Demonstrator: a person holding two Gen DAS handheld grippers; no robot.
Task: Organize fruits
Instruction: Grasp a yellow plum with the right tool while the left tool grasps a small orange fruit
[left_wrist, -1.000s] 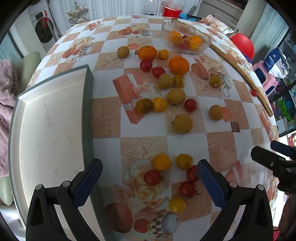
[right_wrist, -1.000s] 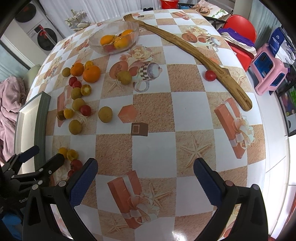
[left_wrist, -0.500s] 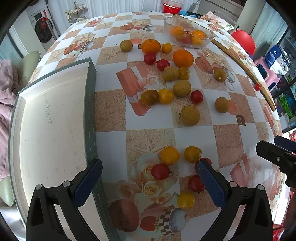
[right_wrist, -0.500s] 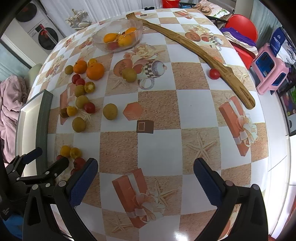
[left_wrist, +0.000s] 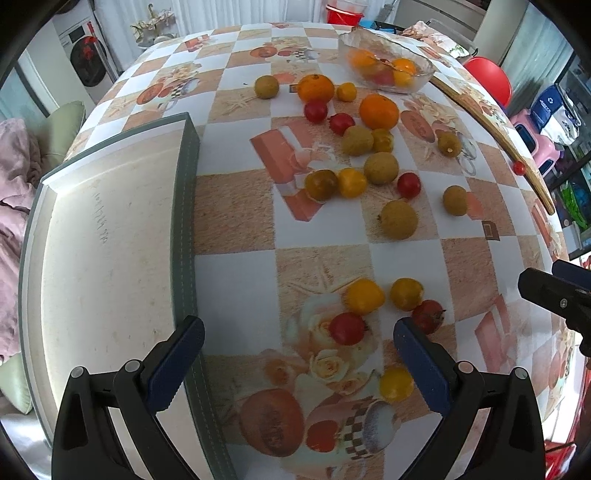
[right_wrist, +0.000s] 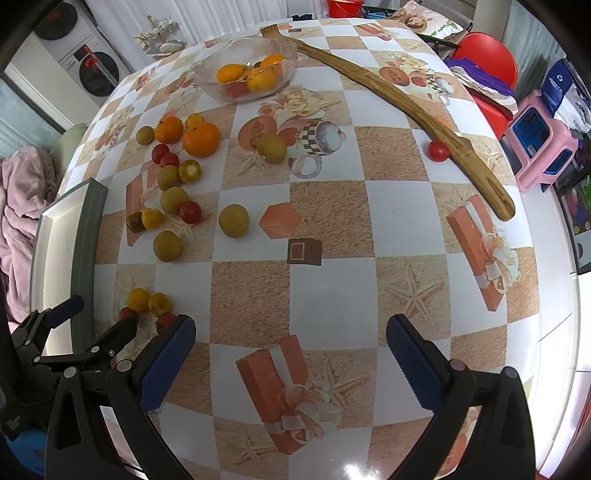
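Observation:
Several small fruits lie loose on the checked tablecloth: oranges (left_wrist: 379, 110), red tomatoes (left_wrist: 347, 328), yellow ones (left_wrist: 364, 296) and brown-green ones (left_wrist: 399, 219). A glass bowl (left_wrist: 421, 79) at the far side holds oranges and a red fruit. My left gripper (left_wrist: 298, 362) is open and empty, just above the near cluster of red and yellow fruits. My right gripper (right_wrist: 290, 363) is open and empty over bare tablecloth, right of that cluster (right_wrist: 149, 301). A lone red tomato (right_wrist: 438, 150) lies by the wooden stick.
A grey-rimmed white tray (left_wrist: 184, 206) lies at the left, also in the right wrist view (right_wrist: 86, 236). A long wooden stick (right_wrist: 399, 103) crosses the far right of the table. Red chair (right_wrist: 487, 55) and pink stool (right_wrist: 543, 151) stand beyond the table's right edge.
Both grippers have pulled back and up a little; the fruits sit lower in each view. Nothing was picked up or moved on the table.

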